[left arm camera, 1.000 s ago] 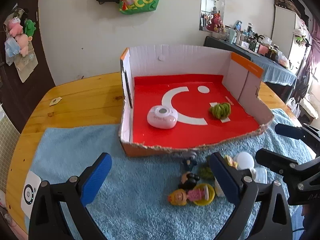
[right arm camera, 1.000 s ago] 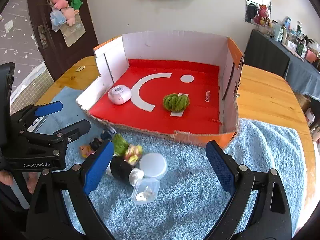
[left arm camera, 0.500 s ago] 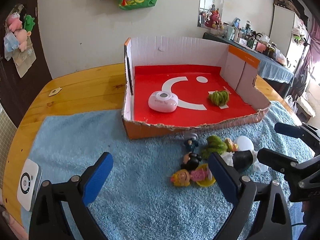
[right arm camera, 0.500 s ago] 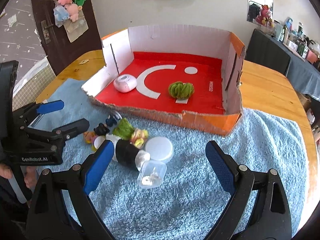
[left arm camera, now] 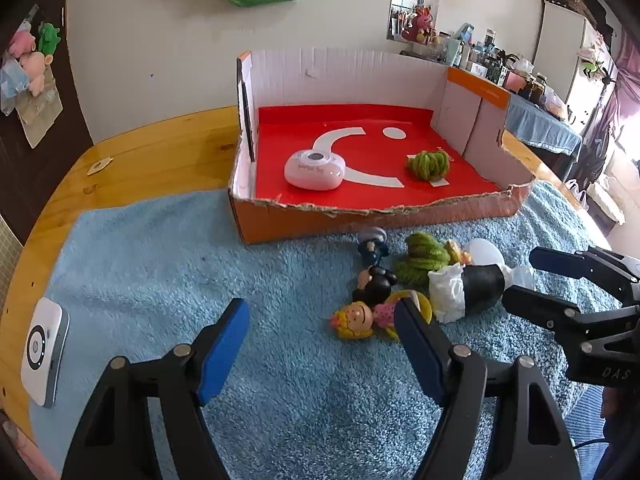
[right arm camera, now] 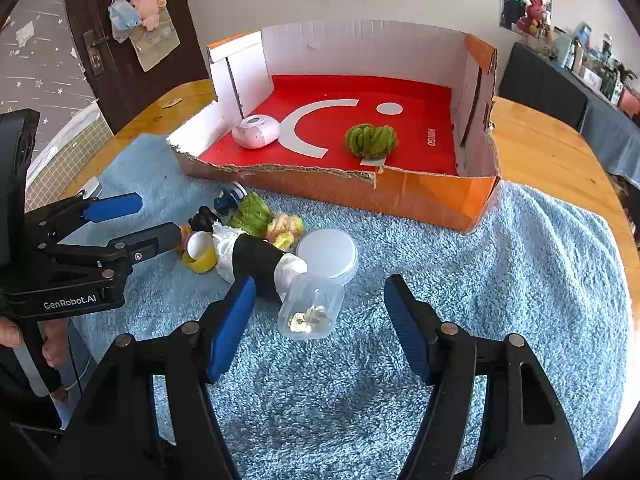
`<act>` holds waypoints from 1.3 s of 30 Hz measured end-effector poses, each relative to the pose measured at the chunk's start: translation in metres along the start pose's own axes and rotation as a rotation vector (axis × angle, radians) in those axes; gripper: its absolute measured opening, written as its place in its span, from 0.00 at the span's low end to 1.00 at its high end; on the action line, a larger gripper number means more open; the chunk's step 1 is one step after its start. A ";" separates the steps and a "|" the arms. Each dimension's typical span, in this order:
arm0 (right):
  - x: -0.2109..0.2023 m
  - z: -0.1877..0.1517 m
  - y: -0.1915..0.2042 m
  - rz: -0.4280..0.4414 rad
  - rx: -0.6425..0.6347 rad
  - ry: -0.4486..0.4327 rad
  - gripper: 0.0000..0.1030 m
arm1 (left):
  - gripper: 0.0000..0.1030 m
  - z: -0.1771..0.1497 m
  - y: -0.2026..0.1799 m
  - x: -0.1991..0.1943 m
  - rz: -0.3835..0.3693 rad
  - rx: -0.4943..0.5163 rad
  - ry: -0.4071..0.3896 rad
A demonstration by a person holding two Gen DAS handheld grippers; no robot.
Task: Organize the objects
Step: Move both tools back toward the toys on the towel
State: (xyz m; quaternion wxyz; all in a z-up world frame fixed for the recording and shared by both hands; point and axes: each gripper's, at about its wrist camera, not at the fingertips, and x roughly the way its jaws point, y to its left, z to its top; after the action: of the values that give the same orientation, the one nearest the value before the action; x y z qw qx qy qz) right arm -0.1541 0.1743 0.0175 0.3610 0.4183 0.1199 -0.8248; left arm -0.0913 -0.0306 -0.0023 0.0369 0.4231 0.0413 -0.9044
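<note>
Left gripper (left arm camera: 322,344) and right gripper (right arm camera: 320,326): both part-open, jaws just closing, empty above the blue towel (left arm camera: 160,248); clear jar (right arm camera: 314,306) near right gripper.

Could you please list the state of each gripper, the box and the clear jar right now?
left gripper: open, nothing between its pads; jaws have just been closing.
right gripper: open around the clear jar, pads not pressing it; jaws have just been closing.
cardboard box: open-topped, front wall torn low.
clear jar: lying on its side, white lid on.
</note>
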 end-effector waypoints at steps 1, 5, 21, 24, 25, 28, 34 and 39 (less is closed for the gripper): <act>0.000 0.000 0.000 0.000 0.000 0.002 0.62 | 0.73 -0.001 0.000 0.000 0.000 -0.001 0.002; 0.002 -0.002 -0.001 0.002 -0.001 0.013 0.62 | 0.72 -0.002 -0.001 0.002 -0.010 0.001 0.013; 0.003 -0.005 -0.010 -0.008 0.020 0.025 0.62 | 0.72 0.002 -0.017 0.007 -0.049 0.021 0.021; 0.005 -0.004 -0.010 -0.006 0.021 0.028 0.62 | 0.72 0.002 -0.019 0.012 -0.058 0.017 0.029; 0.006 -0.004 -0.010 -0.007 0.020 0.029 0.62 | 0.72 0.001 -0.021 0.015 -0.058 0.019 0.038; 0.007 -0.005 -0.011 -0.010 0.024 0.029 0.62 | 0.72 -0.001 -0.017 0.017 -0.068 0.000 0.039; 0.004 -0.004 -0.018 -0.017 0.039 0.024 0.51 | 0.67 -0.003 0.005 0.009 -0.042 -0.044 0.022; 0.009 -0.004 -0.015 -0.010 0.027 0.041 0.42 | 0.51 -0.006 0.011 0.004 -0.069 -0.069 0.019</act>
State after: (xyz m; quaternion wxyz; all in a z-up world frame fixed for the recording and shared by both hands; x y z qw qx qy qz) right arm -0.1654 0.1826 0.0065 0.3484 0.4392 0.1181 -0.8196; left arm -0.0881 -0.0413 -0.0094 0.0200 0.4284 0.0873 -0.8991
